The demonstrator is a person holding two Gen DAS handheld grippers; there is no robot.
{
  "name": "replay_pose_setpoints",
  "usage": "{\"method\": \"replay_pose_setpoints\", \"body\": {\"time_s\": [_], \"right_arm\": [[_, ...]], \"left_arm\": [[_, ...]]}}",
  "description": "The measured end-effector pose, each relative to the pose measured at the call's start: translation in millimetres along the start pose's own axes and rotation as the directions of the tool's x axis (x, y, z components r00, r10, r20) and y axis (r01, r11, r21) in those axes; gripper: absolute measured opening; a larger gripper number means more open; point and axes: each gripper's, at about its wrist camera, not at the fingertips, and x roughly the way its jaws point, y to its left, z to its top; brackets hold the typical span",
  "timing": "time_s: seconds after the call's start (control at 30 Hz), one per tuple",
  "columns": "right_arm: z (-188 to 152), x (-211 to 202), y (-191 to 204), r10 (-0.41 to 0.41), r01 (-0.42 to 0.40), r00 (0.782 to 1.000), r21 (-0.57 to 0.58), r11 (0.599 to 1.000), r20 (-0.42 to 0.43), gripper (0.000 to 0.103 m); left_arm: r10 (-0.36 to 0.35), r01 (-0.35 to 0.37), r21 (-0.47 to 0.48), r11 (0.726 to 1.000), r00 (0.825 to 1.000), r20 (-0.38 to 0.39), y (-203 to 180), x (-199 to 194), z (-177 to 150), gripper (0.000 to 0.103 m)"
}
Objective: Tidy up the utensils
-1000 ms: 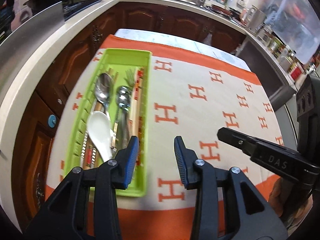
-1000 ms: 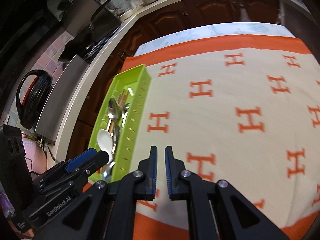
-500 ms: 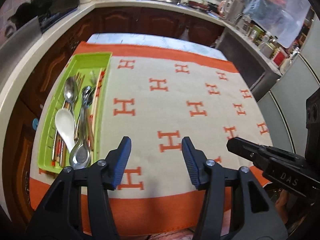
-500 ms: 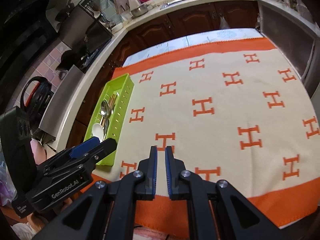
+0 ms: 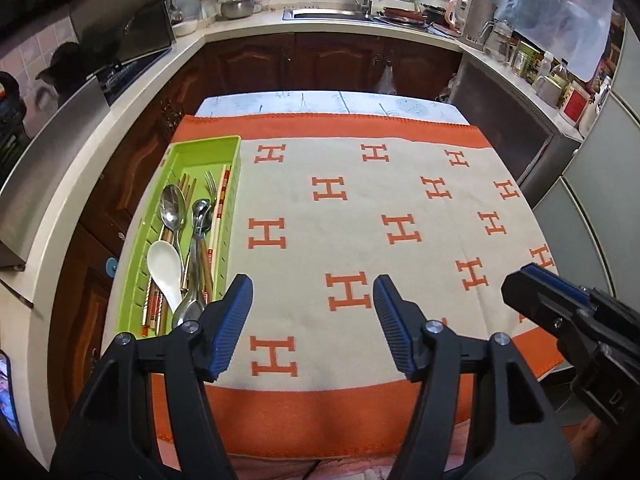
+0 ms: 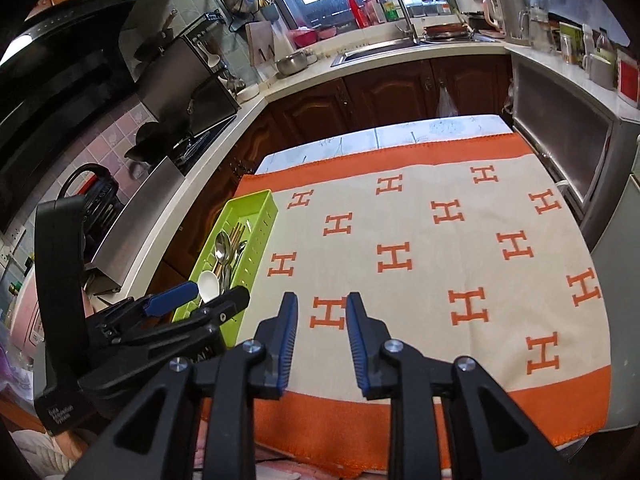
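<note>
**Finishing up: all the utensils look put away**

Lying in the green tray (image 5: 230, 148) at the left edge of the bench (image 5: 400, 102) are the metal spoons (image 5: 173, 208), white spoon (image 5: 163, 258), fork (image 5: 210, 184) and chopsticks (image 5: 220, 208). The orange cloth (image 5: 360, 216) has nothing on it. The left gripper (image 5: 312, 312) has its fingers wide apart and empty. The right gripper (image 6: 322, 332) is partly open, empty too. I think nothing is left to do.

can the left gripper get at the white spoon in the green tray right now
Probably yes. The left gripper is open and empty beside the green tray, and the white spoon lies on top of the other utensils, uncovered.
</note>
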Motion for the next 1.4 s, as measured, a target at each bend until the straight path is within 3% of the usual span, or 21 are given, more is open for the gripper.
{"method": "replay_pose_setpoints", "body": {"time_s": [0.17, 0.33, 1.4], "right_arm": [[-3, 2, -1, -0.005, 0.005, 1.000, 0.005, 1.000, -0.009, 0.032], [-8, 9, -3, -0.002, 0.003, 0.999, 0.018, 1.000, -0.046, 0.032], [-15, 10, 10, -0.015, 0.014, 0.999, -0.017, 1.000, -0.053, 0.032]], "left_arm": [[0.032, -0.032, 0.007, 0.999, 0.999, 0.003, -3, -2, -8, 0.063], [0.040, -0.040, 0.008, 0.999, 0.999, -0.008, -2, 0, -12, 0.064], [0.033, -0.032, -0.018, 0.999, 0.999, 0.037, 7, -16, -20, 0.064]]}}
